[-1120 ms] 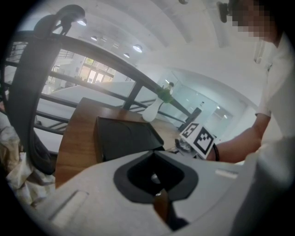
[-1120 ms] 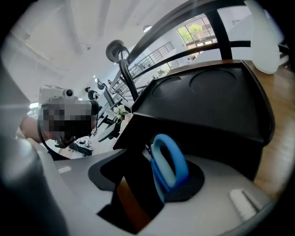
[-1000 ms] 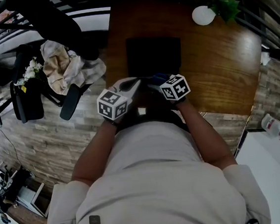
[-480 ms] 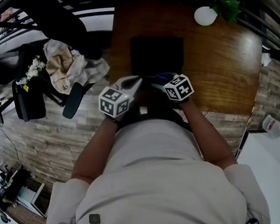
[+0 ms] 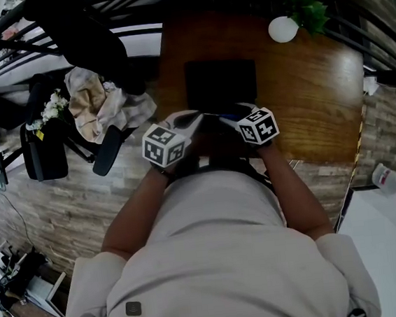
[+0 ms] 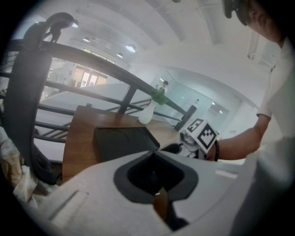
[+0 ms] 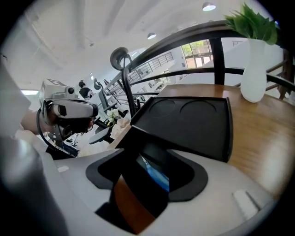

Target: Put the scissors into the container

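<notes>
Desk of brown wood, seen from above, with a person in a pale shirt leaning over it and holding a gripper in each hand.

The right gripper has its jaws released and standing wide; they have just been opening. In the gap between them a short bright blue strip shows against a dark shape, apparently the scissors, with bare desk visible through the gap nearer the camera. Whether the pads touch the scissors cannot be made out. Just beyond these jaws lies the container, a shallow black tray with two round hollows in its floor, flat on the desk. Whether the scissors sit over its near edge or just short of it cannot be told. Beyond the tray and to the right of the jaws stands a white vase with green leaves.

The left gripper has its jaws clenched to a thin slit, through which a sliver of brown shows; nothing can be made out in their grip. The same tray lies beyond these jaws, and the right gripper's marker cube is to their right. Left of them, off the desk, a chair carries a crumpled cloth.
</notes>
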A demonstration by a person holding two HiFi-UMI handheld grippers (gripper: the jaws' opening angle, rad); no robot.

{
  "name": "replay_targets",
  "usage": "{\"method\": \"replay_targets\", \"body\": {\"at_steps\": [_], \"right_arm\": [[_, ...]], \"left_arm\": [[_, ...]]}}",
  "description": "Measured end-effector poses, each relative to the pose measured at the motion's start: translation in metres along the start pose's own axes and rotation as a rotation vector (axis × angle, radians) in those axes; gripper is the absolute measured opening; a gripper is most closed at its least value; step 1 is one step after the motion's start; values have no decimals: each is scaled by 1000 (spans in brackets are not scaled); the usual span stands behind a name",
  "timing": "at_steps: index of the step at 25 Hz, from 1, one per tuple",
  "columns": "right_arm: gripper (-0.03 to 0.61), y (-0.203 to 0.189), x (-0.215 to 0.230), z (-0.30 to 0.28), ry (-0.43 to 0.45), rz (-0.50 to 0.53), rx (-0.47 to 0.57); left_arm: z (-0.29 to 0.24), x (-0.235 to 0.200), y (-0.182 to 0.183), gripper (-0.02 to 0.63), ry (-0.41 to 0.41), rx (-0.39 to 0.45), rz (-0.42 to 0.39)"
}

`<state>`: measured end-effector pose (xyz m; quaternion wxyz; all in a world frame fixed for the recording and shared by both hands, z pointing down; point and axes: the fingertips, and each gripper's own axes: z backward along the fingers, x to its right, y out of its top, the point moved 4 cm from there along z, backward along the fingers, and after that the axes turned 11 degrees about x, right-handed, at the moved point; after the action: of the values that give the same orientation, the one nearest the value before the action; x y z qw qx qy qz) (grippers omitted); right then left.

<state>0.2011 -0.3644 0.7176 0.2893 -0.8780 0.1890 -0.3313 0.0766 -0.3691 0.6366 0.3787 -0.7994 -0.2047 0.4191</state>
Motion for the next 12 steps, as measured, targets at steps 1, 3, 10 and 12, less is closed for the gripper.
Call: {"method": "replay_targets", "body": {"at_steps": [1,3,10,12], "right_arm": [[285,3,0,4,-9,2,9],[285,12,-2,12,-26,10,28],[284,45,-19,39,-86,35,118],[284,52,-26,45,-100,40,143]], "left_arm": [[1,2,2,3,-7,0,-7],[4,8,8,3,-24,3,-25],[15,23,40,3,-75,39,-86],[18,26,49,3,-92,48,-108]]}}
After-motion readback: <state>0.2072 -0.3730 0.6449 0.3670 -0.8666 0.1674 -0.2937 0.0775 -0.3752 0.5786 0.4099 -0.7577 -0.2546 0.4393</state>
